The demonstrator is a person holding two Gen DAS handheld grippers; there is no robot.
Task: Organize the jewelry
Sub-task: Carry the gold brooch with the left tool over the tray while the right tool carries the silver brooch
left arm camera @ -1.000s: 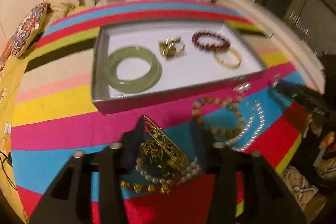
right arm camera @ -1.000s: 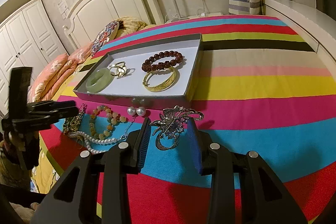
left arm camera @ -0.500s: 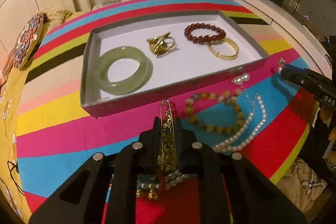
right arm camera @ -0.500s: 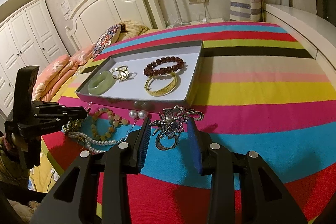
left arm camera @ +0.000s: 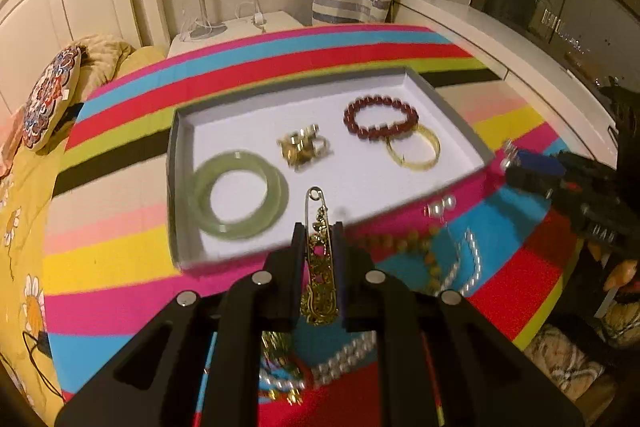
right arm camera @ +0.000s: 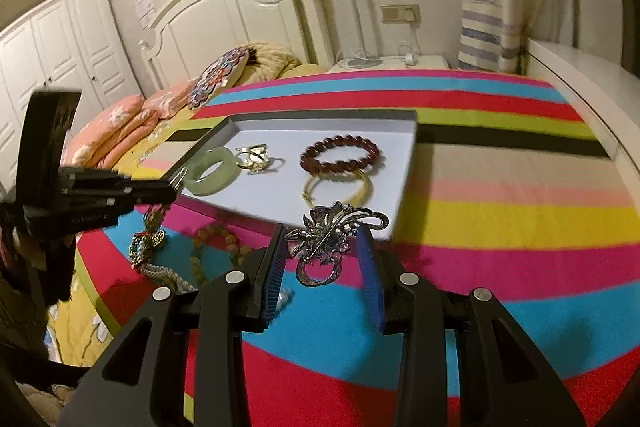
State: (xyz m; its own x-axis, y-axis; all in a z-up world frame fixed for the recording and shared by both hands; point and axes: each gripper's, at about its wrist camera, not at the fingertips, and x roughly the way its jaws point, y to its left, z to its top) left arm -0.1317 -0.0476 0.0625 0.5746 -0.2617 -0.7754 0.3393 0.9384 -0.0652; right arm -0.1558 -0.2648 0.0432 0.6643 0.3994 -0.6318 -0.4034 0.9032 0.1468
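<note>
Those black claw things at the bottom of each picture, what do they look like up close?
Both are matte black plastic, two angular fingers each, with cut-out slots and round silver bolt heads. The left gripper has black pads; the right gripper has ribbed blue pads. Seen from the side, faint lettering marks the body, too blurred to read.

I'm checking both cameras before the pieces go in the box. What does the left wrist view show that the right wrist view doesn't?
Only the left wrist view: the left tongs clamped on the gold pin brooch, with the dark window behind.

Only the right wrist view: the silver brooch held between the right tongs, plus the white wardrobe.

Both: the box, jade bangle, red bead bracelet, gold bangle and the striped cover.
</note>
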